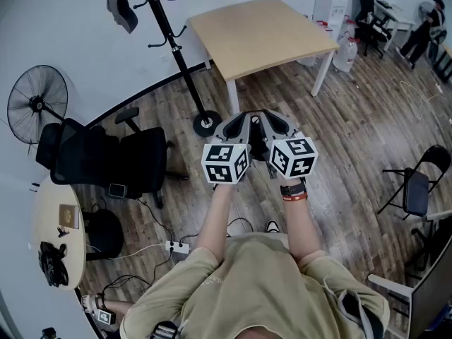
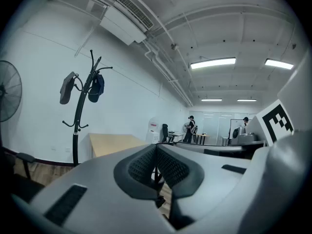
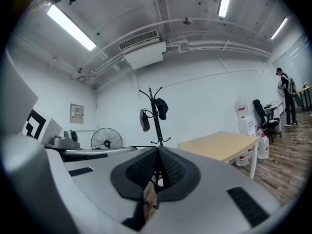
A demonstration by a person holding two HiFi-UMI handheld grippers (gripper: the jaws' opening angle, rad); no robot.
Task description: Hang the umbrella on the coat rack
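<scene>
A grey folded umbrella (image 1: 121, 9), as far as I can make it out, hangs from an upper hook of the black coat rack (image 1: 176, 55). A dark blue bag or cap (image 2: 96, 87) hangs on a neighbouring hook, just beside it. The rack stands upright on the wooden floor against the white wall, and its round base is close to a leg of the light wooden table (image 1: 261, 34).

The person stands a little way back from the rack with both arms stretched forward. The left gripper (image 1: 239, 124) and the right gripper (image 1: 274, 123) are held side by side, almost touching, and both point toward the rack and table. In the left gripper view the fingers (image 2: 141, 167) are clenched together with nothing between them. The right gripper view shows its fingers (image 3: 171, 168) pressed together and empty too.

To the person's left are a black office chair (image 1: 106, 157) and a standing fan (image 1: 37, 103) near the wall. A white power strip (image 1: 176, 246) lies on the floor. Beyond the table stands a water dispenser (image 1: 329, 6), with a large bottle (image 1: 345, 54) on the floor beside it. A folding chair (image 1: 417, 186) is off to the right.
</scene>
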